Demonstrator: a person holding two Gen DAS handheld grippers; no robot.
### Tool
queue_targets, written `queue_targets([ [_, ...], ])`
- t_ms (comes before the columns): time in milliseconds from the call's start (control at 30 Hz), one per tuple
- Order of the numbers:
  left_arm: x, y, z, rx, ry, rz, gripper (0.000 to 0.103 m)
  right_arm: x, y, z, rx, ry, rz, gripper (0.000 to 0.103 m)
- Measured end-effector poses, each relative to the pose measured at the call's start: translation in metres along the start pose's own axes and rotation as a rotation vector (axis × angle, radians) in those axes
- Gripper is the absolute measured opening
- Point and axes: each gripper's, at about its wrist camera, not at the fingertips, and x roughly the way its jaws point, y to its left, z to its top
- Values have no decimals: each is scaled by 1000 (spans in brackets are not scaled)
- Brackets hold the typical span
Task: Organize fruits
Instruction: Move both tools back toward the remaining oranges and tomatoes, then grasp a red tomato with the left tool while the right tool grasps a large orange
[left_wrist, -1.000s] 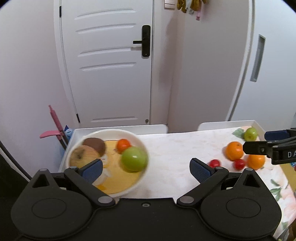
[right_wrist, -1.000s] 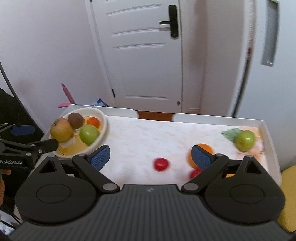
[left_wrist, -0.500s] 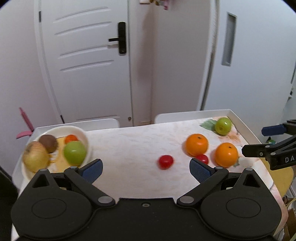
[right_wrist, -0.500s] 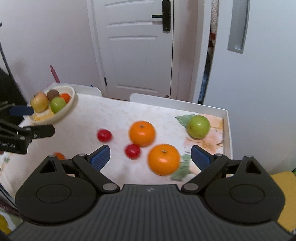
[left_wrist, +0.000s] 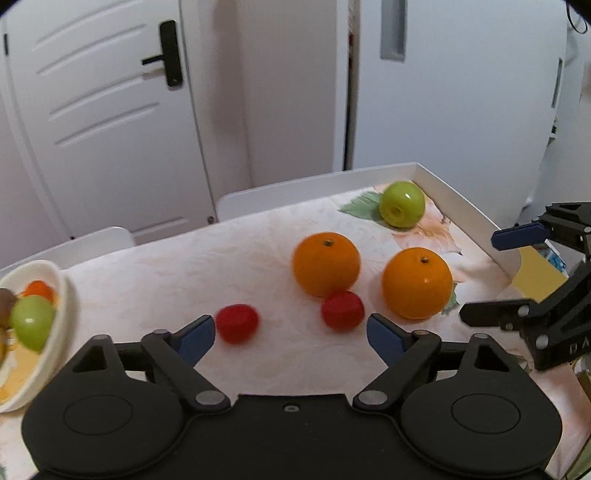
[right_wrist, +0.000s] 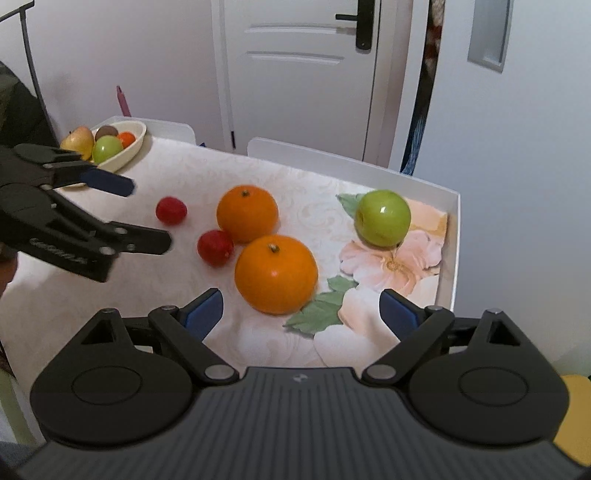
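Note:
Two oranges lie mid-table, the far one (left_wrist: 326, 263) (right_wrist: 246, 213) and the near one (left_wrist: 417, 283) (right_wrist: 276, 274). Two small red fruits (left_wrist: 236, 323) (left_wrist: 342, 309) (right_wrist: 171, 210) (right_wrist: 215, 247) lie beside them. A green apple (left_wrist: 402, 204) (right_wrist: 383, 218) sits near the far right corner. A white bowl (left_wrist: 62, 325) (right_wrist: 127, 149) at the left holds a green apple, a pear, a brown fruit and a small orange one. My left gripper (left_wrist: 290, 338) (right_wrist: 147, 212) is open and empty, just short of the red fruits. My right gripper (right_wrist: 301, 312) (left_wrist: 491, 273) is open and empty, just short of the near orange.
The table is a white tray-like top with a raised rim (left_wrist: 465, 210) (right_wrist: 455, 240) under a floral cloth. A white door (left_wrist: 110, 110) and wall stand behind. A yellow seat (left_wrist: 539, 273) shows past the right edge.
Both grippers have swung right and come closer to the loose fruit. The bowl has slid to the left edge of both views. Both grippers stay open.

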Motion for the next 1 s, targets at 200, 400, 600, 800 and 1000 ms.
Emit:
queue_targets([
  [200, 30, -12, 4, 6, 38, -34, 74, 15, -7, -6, -3, 18, 32, 98],
  [400, 46, -18, 5, 7, 56, -56, 57, 22, -12, -6, -6, 20, 62, 96],
  [600, 49, -26, 5, 40, 60, -71, 38, 27, -9, -5, -20, 19, 97, 91],
  [800, 46, -23, 3, 57, 67, -50, 37, 32, -6, -2, -26, 16, 114, 88],
  [1000, 42, -15, -1, 52, 74, -32, 37, 37, -6, 2, -18, 9, 122, 87],
])
